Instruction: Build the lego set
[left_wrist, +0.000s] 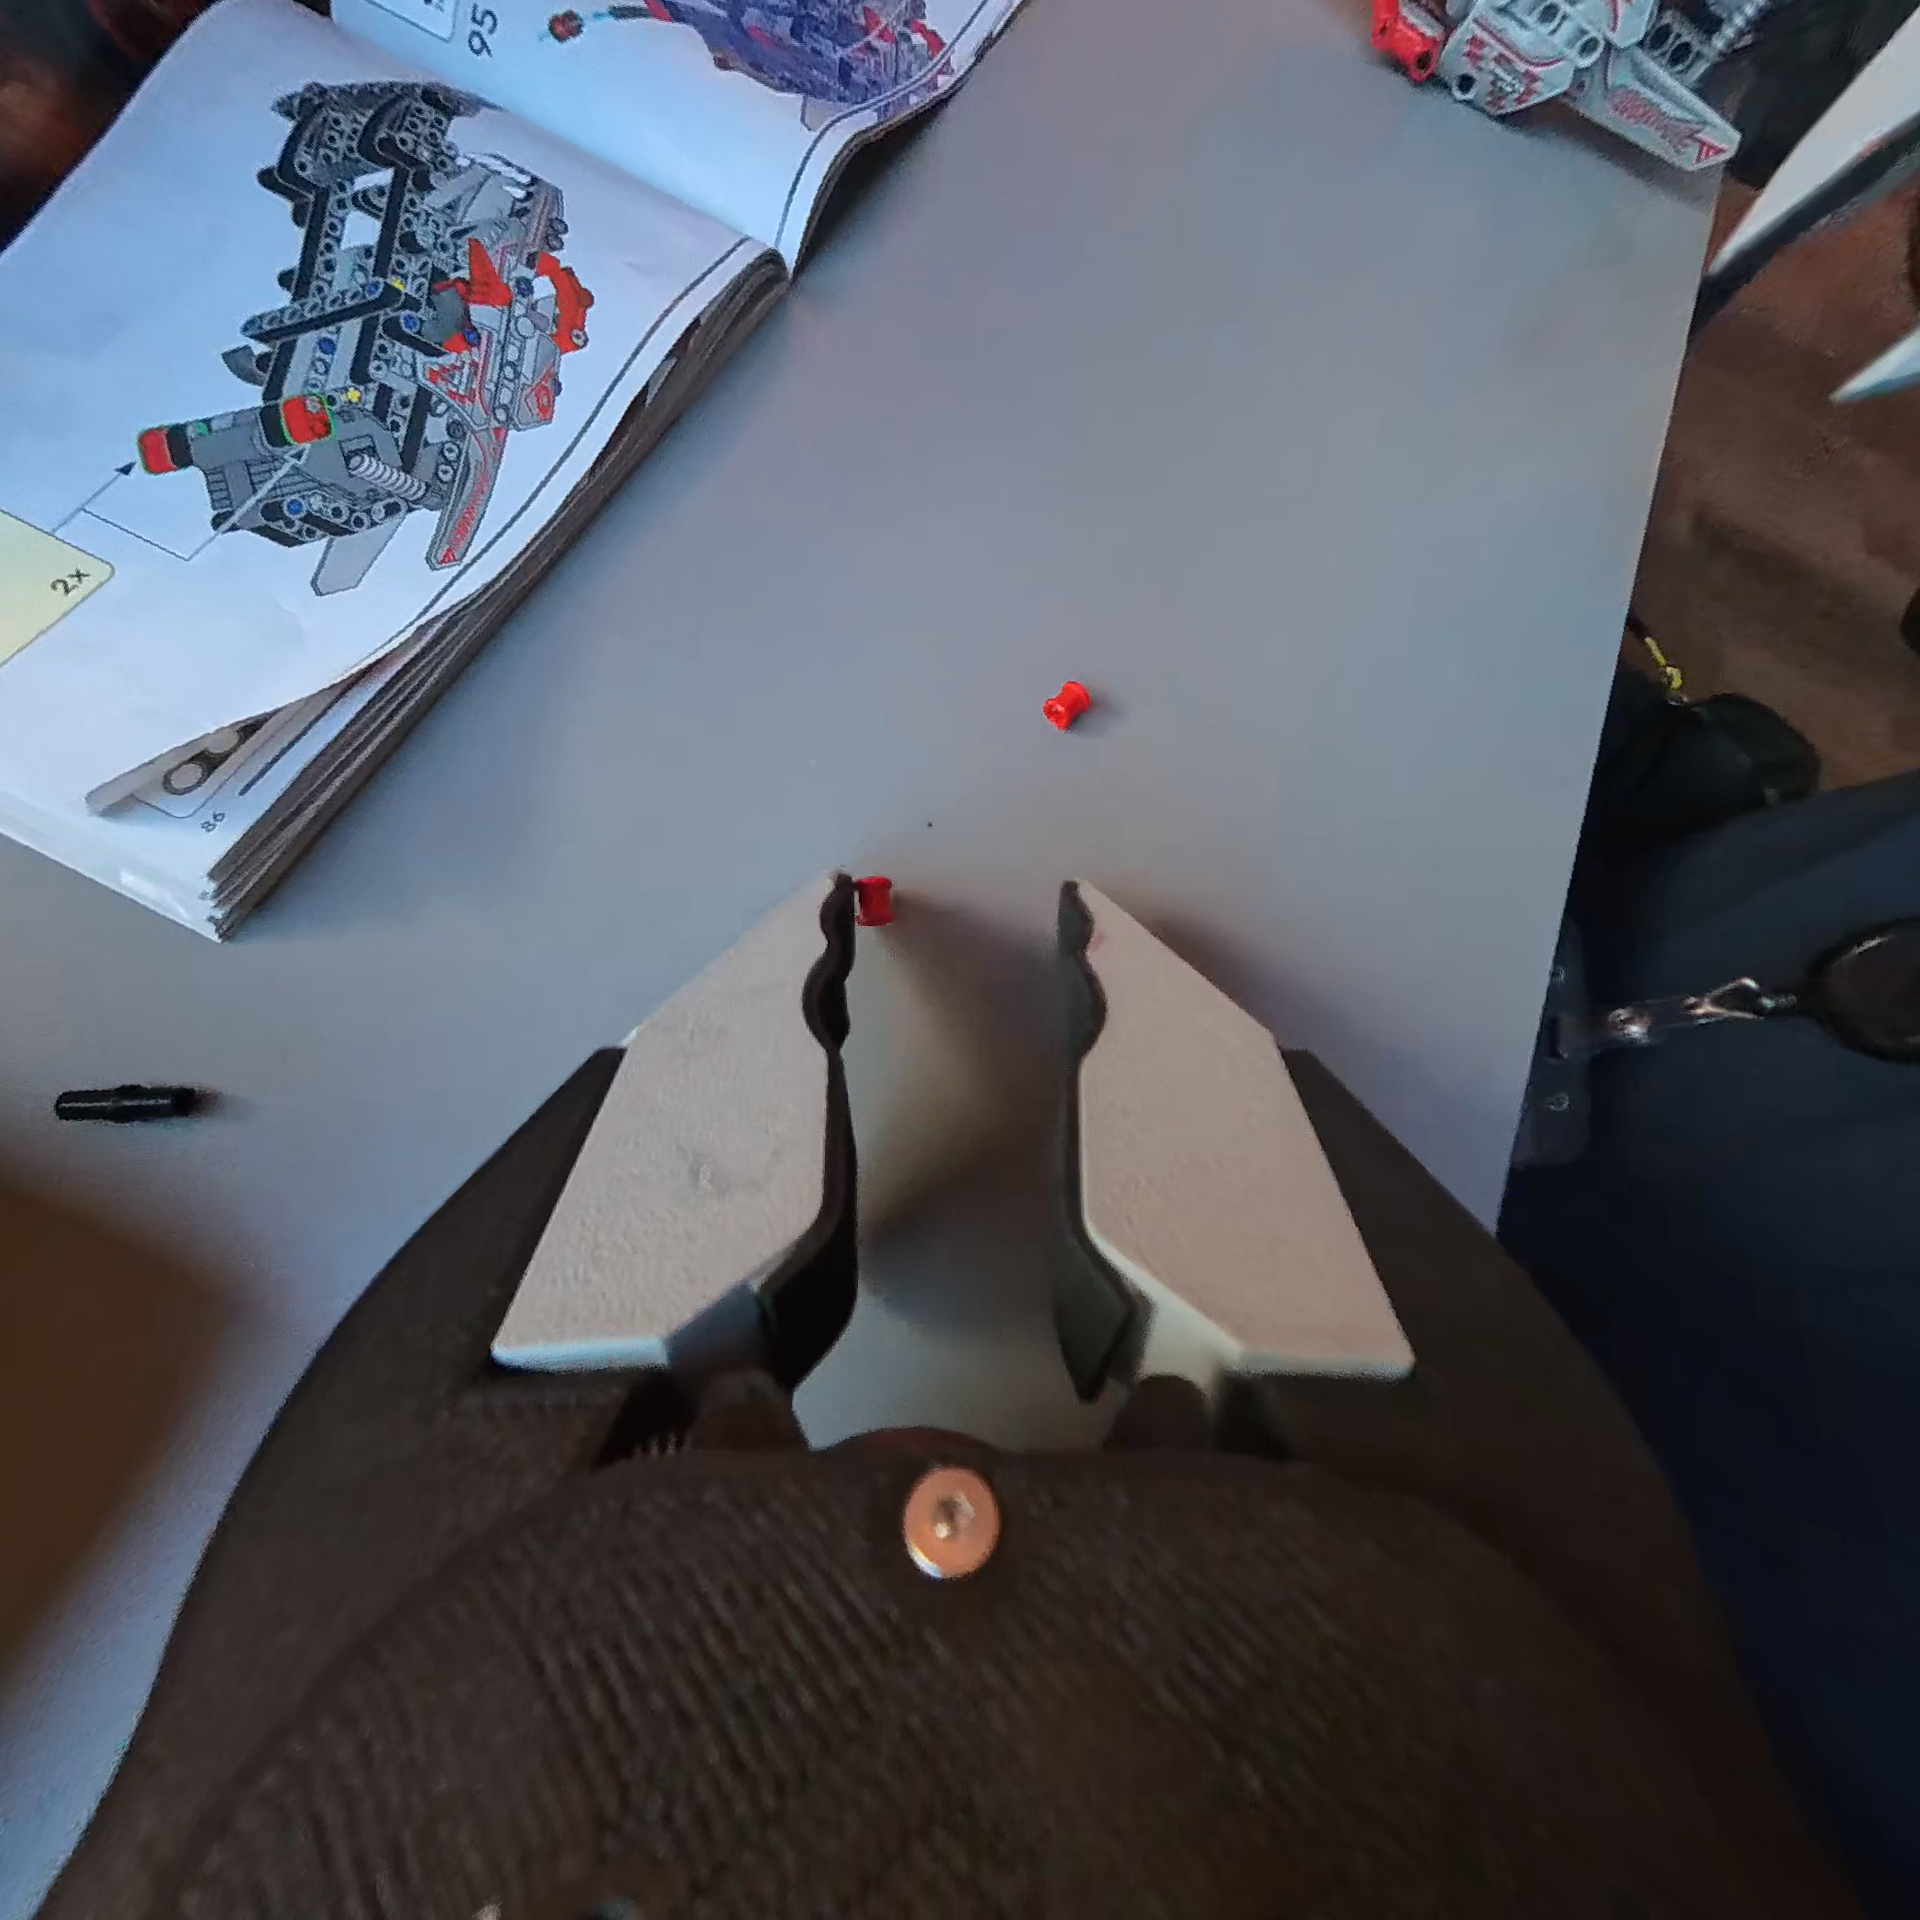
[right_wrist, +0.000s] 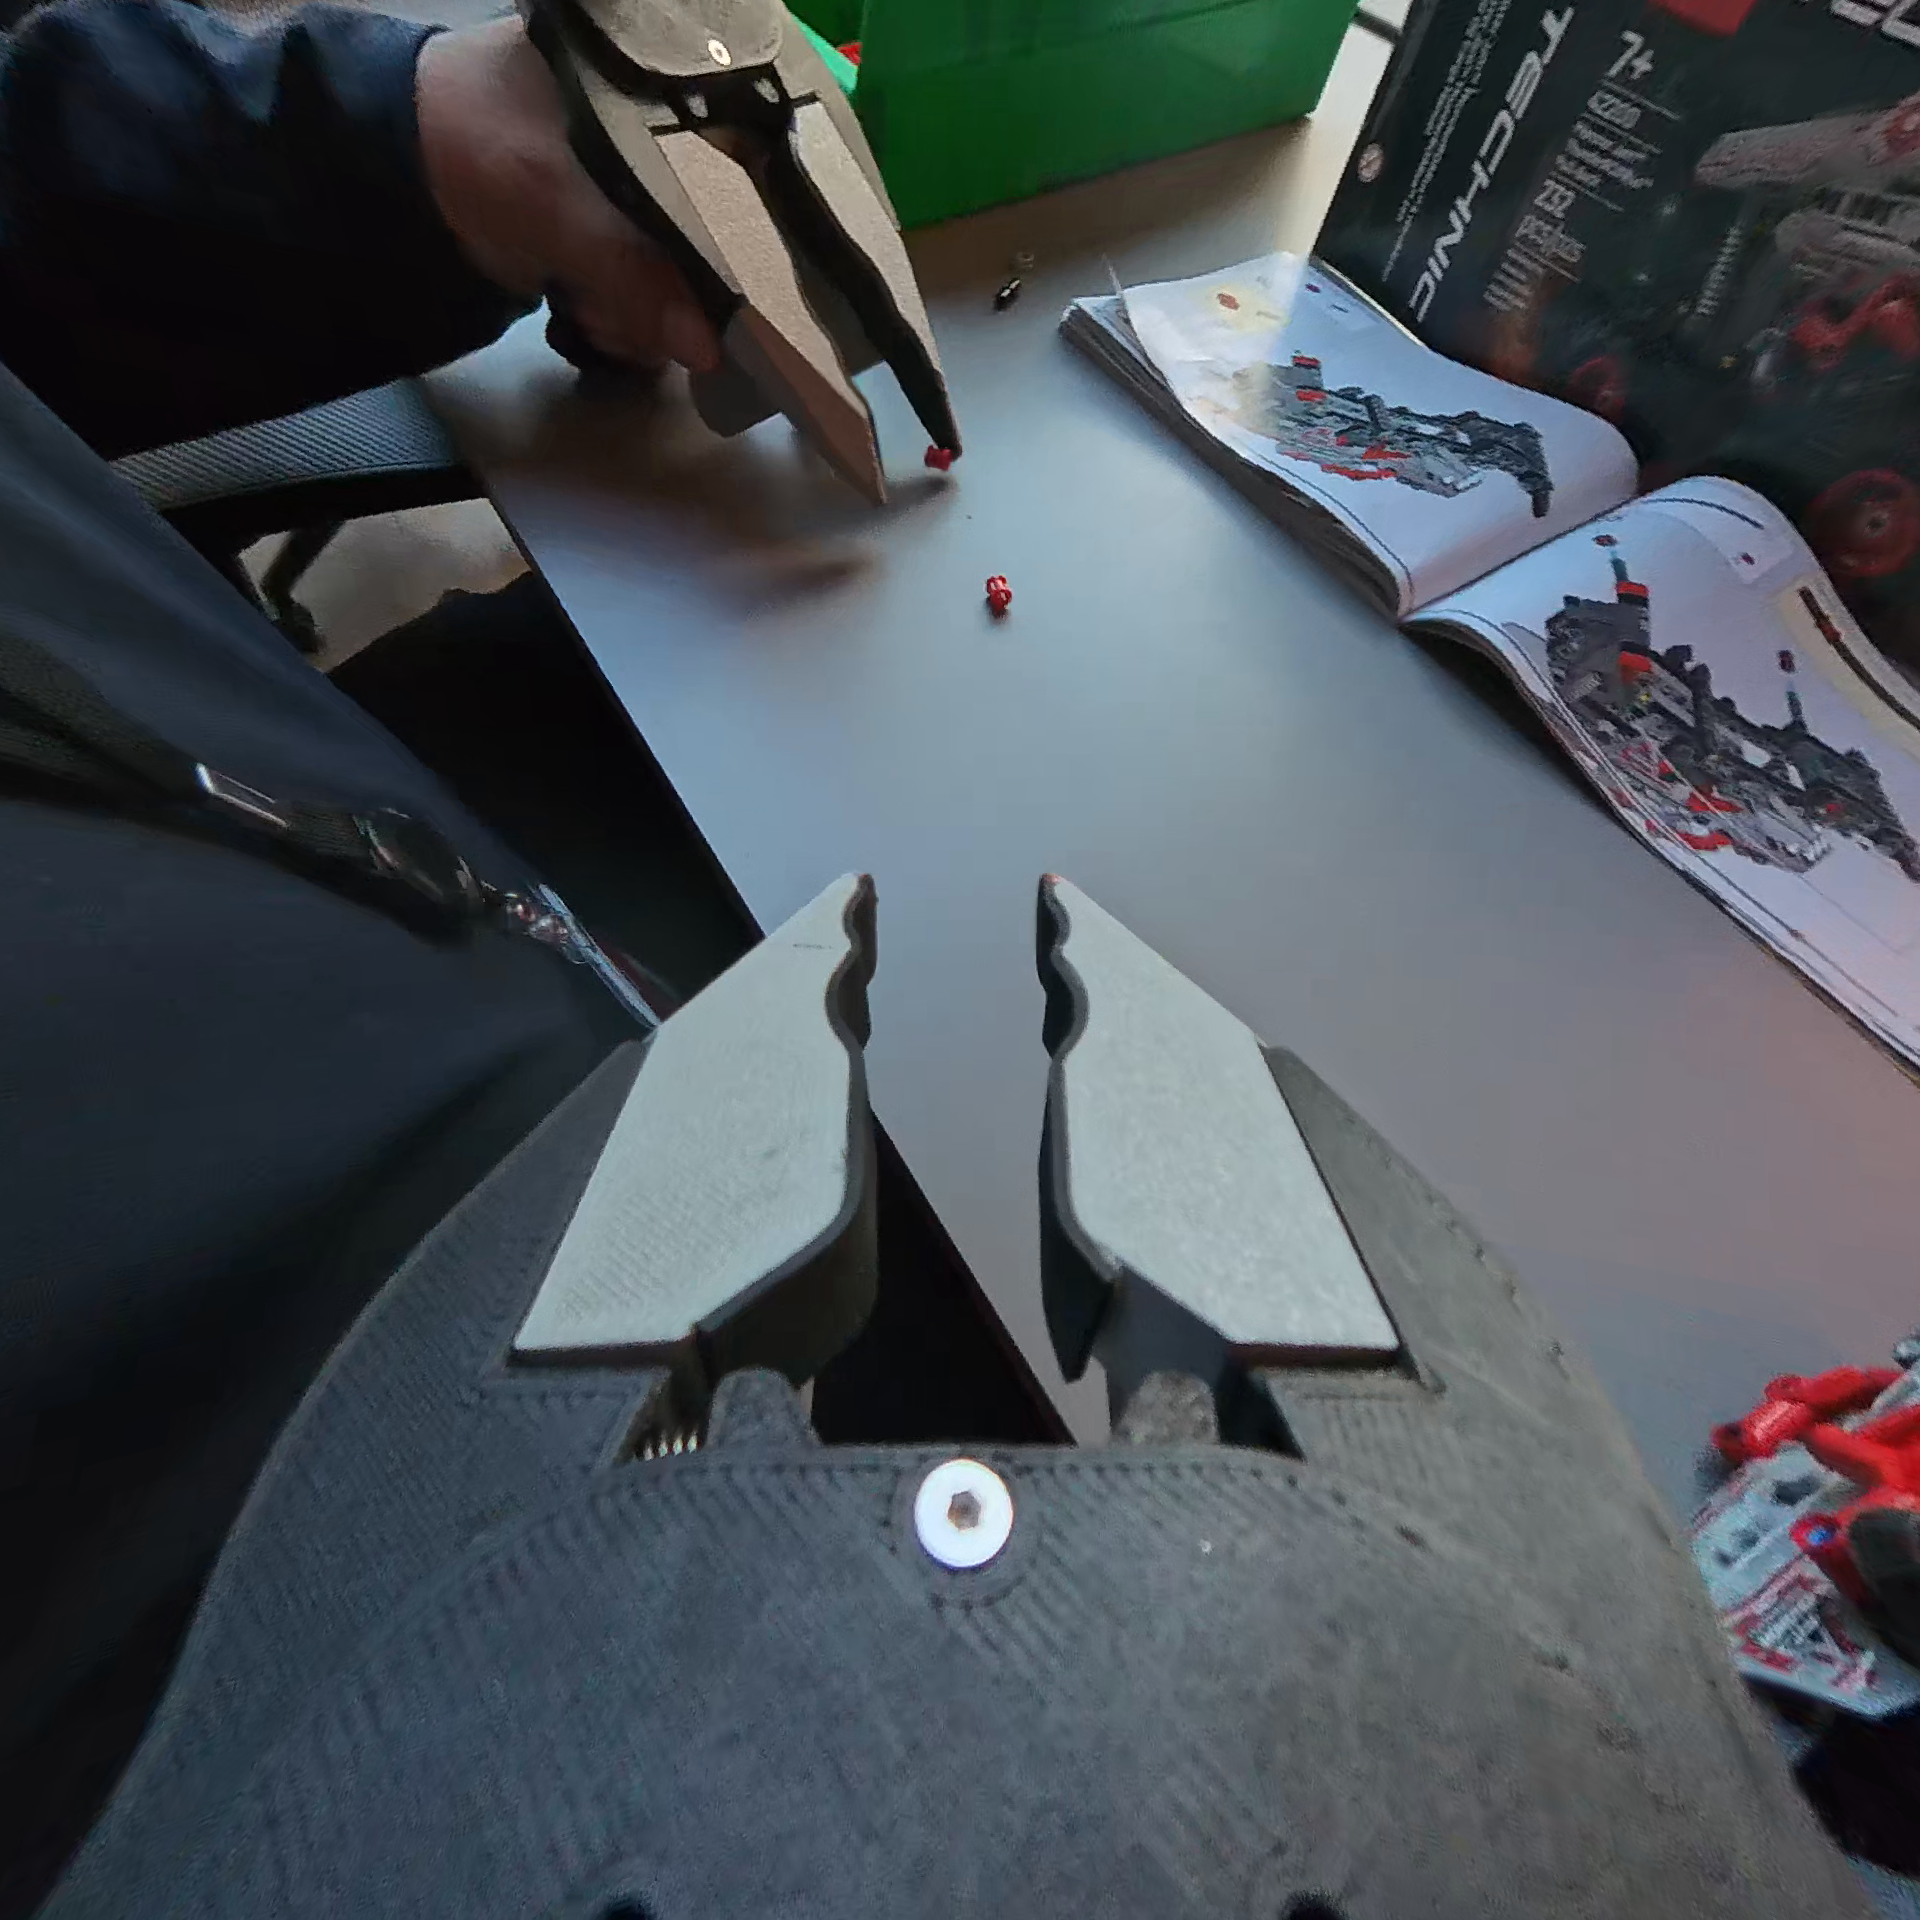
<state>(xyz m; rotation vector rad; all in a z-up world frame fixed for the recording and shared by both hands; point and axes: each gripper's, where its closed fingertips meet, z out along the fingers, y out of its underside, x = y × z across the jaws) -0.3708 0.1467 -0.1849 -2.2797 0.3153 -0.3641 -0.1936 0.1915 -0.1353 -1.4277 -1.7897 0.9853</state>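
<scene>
Left gripper (left_wrist: 956, 899) spread open over a grey table (left_wrist: 1195, 468), one fingertip (left_wrist: 837, 902) touching a small red Lego bush (left_wrist: 873, 900).

Second red bush (left_wrist: 1065, 704) lies nearby mid-table; right gripper (right_wrist: 956, 894) hangs open, empty, over the near edge; instruction booklet (left_wrist: 312, 416) lies open.

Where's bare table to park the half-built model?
Best patch: the wide grey strip between the right tool and the open booklet, past the loose red bush. Crowded: around the left tool, whose tip touches another red bush; the far edge by the green bin and box.
</scene>
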